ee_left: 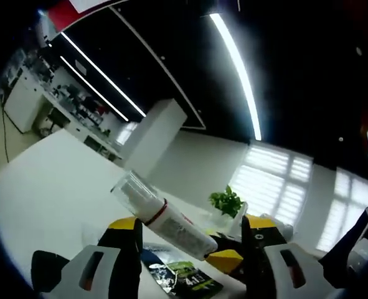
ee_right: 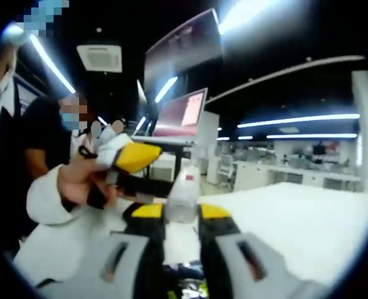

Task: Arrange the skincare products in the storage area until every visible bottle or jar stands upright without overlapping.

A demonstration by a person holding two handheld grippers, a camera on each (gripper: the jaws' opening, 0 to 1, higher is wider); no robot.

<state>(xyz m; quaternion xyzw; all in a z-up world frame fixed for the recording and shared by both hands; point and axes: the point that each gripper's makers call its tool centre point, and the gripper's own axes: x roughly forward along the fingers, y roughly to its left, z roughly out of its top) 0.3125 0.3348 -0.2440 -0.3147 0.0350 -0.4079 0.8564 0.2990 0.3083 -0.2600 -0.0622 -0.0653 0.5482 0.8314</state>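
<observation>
A white pump bottle (ee_left: 171, 221) with a clear cap and a red band is held tilted in the air, cap up and to the left. My right gripper (ee_right: 181, 212) is shut on the bottle (ee_right: 182, 194), its yellow-tipped jaws pressed on both sides. In the left gripper view the right gripper (ee_left: 226, 258) shows at the bottle's base. My left gripper (ee_left: 191, 223) stands open, its jaws wide apart on either side of the bottle without touching it. A hand in a white sleeve holds the left gripper (ee_right: 134, 156) up to the left of the bottle.
Under both grippers lies a white table (ee_right: 308, 218). A dark printed packet (ee_left: 180, 277) lies on it close below the jaws. A small green plant (ee_left: 227, 200) stands at the table's far side. People stand at the left (ee_right: 40, 143).
</observation>
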